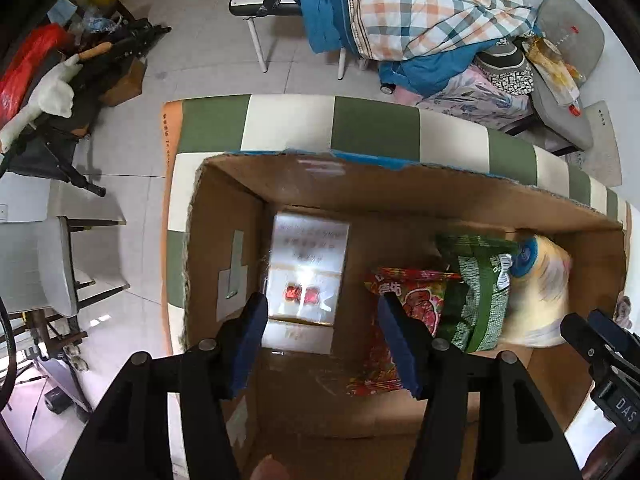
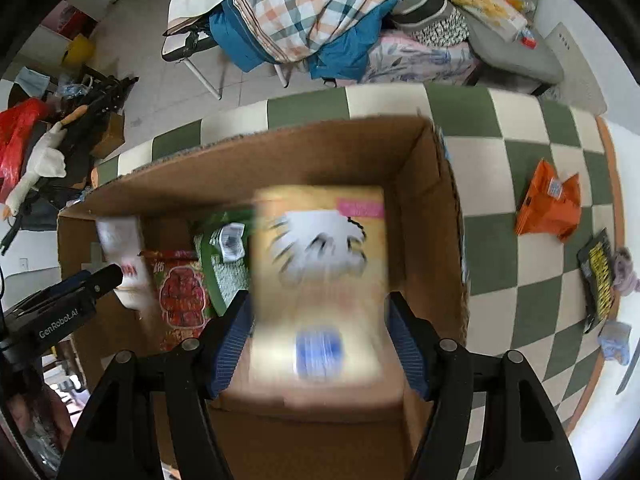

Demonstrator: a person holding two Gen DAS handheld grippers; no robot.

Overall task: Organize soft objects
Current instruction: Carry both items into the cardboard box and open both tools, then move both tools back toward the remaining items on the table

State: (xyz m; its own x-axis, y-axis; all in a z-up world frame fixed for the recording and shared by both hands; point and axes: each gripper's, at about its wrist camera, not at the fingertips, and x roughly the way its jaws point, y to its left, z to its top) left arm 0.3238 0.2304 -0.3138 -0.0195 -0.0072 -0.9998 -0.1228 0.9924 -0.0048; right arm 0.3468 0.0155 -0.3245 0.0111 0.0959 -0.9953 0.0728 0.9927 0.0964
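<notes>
An open cardboard box (image 1: 224, 248) (image 2: 424, 184) stands on a green-and-cream checkered mat. Inside lie a white packet (image 1: 308, 268), a red snack bag (image 1: 412, 300) (image 2: 180, 296), a green snack bag (image 1: 476, 280) (image 2: 224, 256) and a blurred yellow bag (image 1: 540, 284) (image 2: 320, 280). My left gripper (image 1: 320, 340) is open and empty over the box, above the white packet. My right gripper (image 2: 320, 340) is open, and the yellow bag sits blurred between its fingers, over the box's right end. On the mat right of the box lie an orange bag (image 2: 548, 208) and a black-and-yellow packet (image 2: 598, 276).
The checkered mat (image 2: 500, 184) lies on a tiled floor. Beyond it a chair holds a plaid blanket (image 1: 420, 16) and cushions. Small soft items (image 2: 616, 340) lie at the mat's right edge. A white goose toy (image 1: 44, 100) and clutter sit far left.
</notes>
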